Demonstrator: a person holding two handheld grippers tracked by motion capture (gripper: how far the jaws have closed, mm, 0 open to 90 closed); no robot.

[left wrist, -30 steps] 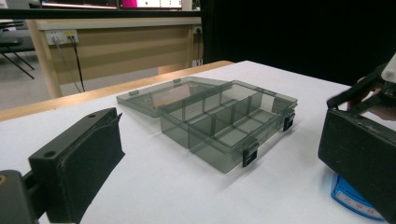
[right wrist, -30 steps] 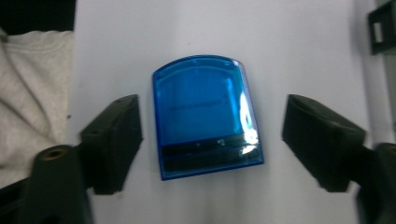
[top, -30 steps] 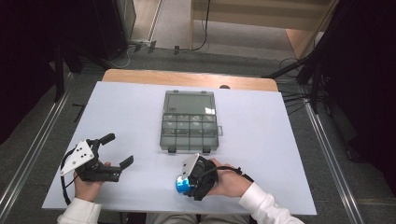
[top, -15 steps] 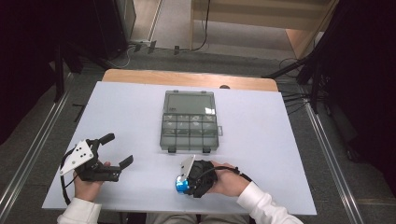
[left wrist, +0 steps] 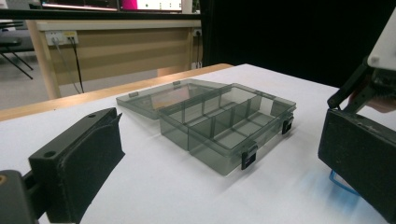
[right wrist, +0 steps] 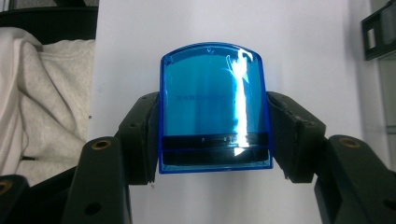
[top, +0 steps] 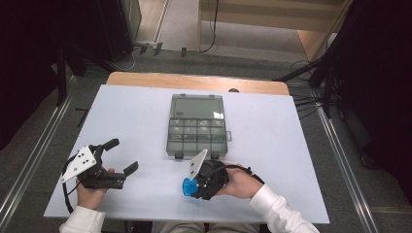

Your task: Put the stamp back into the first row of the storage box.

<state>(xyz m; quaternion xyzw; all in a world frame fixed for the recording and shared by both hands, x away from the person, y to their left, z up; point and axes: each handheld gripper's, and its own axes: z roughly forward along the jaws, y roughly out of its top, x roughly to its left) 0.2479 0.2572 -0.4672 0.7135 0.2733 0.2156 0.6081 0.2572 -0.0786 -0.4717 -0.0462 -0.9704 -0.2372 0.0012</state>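
1. Since the earlier frame, nothing has visibly moved.
2. The right gripper (top: 190, 187) grasps the blue case (right wrist: 215, 109) near the worktop's (top: 136, 116) front edge, rounded end pointing away from the jaws.
3. The left gripper (top: 119, 156) is released, jaws apart.
4. The open grey organizer box (top: 198, 126) lies at the centre.

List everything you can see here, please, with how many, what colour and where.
Smoky grey clear plastic compartment box: one, lid open and lying flat behind it, middle of the table.
Clear blue plastic case with a rounded end: one, held between the right gripper's jaws, near edge of the table.
White-topped table: one, wooden edge at the far side.
Left gripper: one, black, jaws apart, holding nothing, near left.
Right gripper: one, black, shut on the blue case.
Hands in white sleeves: two, one holding each gripper.
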